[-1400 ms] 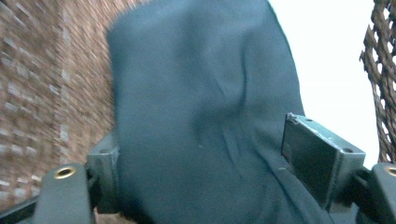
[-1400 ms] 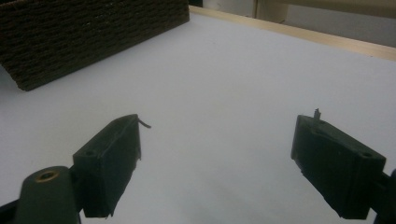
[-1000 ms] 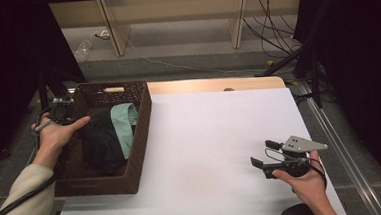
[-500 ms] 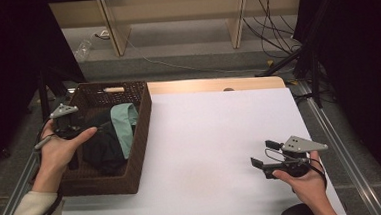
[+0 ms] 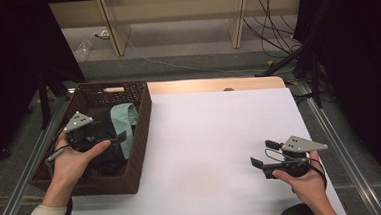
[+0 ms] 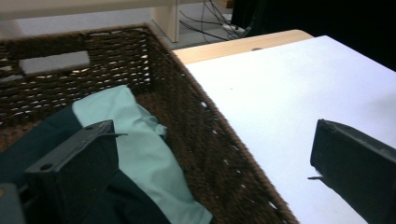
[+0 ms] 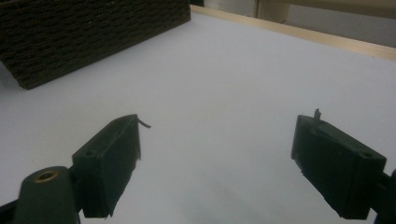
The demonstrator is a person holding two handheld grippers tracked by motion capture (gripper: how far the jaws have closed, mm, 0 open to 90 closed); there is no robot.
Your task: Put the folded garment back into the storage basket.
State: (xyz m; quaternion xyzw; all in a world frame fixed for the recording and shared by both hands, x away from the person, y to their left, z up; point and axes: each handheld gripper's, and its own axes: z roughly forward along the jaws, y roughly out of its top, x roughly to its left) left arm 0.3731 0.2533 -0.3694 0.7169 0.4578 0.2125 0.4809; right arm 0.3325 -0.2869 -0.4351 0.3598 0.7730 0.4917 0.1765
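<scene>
While both jaws gape (empty), the left gripper (image 6: 205, 172) view reveals basketed cloth (image 6: 140, 144).

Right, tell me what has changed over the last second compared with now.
The left gripper has moved from the basket's far left corner toward the person, over the dark and mint-green clothes inside. Its jaws have just been opening and now stand wide, with nothing between them. The right gripper has stayed open over the white table; basket and clothes lie as before.
</scene>
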